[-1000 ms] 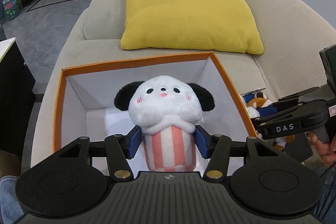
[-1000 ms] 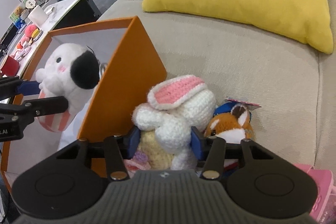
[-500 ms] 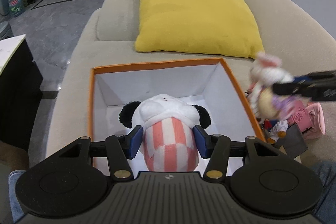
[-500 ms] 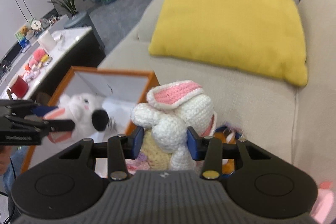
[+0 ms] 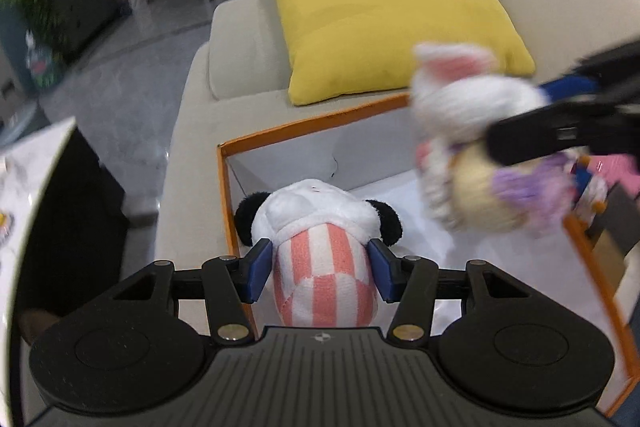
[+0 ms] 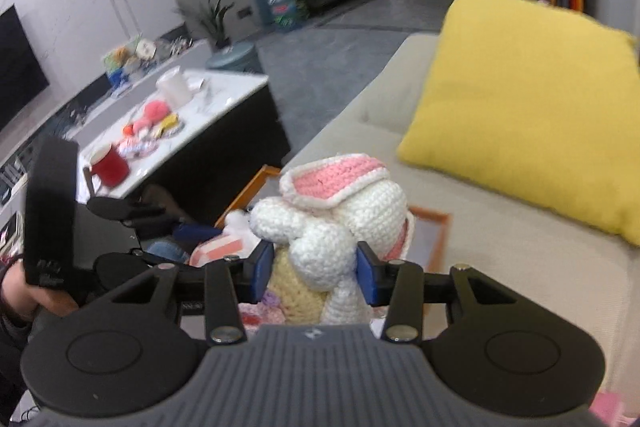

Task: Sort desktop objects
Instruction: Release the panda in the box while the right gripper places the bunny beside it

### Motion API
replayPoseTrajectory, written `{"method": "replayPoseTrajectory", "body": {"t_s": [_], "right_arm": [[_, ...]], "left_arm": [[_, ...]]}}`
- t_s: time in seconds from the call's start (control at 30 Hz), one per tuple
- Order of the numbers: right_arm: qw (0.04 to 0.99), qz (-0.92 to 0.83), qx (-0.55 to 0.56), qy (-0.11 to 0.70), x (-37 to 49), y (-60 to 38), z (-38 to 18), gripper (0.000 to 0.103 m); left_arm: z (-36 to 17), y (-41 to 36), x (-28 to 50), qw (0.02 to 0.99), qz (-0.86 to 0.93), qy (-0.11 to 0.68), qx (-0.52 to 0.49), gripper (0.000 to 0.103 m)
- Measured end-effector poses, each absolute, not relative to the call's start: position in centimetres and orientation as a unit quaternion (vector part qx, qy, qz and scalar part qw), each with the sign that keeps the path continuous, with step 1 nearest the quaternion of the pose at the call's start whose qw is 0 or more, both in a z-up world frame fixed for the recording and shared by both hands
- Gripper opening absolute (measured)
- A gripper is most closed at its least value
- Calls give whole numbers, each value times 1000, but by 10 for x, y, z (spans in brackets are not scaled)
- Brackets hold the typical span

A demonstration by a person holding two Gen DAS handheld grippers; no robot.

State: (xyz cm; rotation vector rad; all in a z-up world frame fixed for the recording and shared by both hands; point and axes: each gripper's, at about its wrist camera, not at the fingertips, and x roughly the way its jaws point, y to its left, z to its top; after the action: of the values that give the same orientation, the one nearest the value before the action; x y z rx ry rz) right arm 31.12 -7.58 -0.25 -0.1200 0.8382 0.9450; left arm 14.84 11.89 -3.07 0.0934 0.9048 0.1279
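Observation:
My left gripper (image 5: 320,269) is shut on a white plush dog (image 5: 320,251) with black ears and a pink-striped body, held head down over the orange-rimmed white box (image 5: 304,125) on the sofa. My right gripper (image 6: 316,269) is shut on a white crocheted rabbit (image 6: 336,223) with pink ears. In the left wrist view the rabbit (image 5: 464,131) hangs blurred above the box's right side, held by the right gripper (image 5: 560,123). The box's orange rim (image 6: 440,231) shows below the rabbit in the right wrist view.
A yellow cushion (image 5: 388,15) leans on the beige sofa (image 5: 240,39) behind the box. A white-topped low table (image 6: 176,131) with a red mug (image 6: 109,165) and small items stands to the left. Pink and other toys (image 5: 612,167) lie right of the box.
My right gripper lifted the rabbit off the sofa and carried it left over the box. My left gripper tipped the plush dog head down, lower into the box.

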Motion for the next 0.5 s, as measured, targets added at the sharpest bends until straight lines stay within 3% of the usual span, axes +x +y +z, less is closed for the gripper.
{"method": "replayPoseTrajectory", "body": {"t_s": [0.5], "right_arm": [[767, 453, -129, 437, 344, -20, -69, 46]], "left_arm": [[-93, 78, 166, 865, 72, 380, 320, 60]]}}
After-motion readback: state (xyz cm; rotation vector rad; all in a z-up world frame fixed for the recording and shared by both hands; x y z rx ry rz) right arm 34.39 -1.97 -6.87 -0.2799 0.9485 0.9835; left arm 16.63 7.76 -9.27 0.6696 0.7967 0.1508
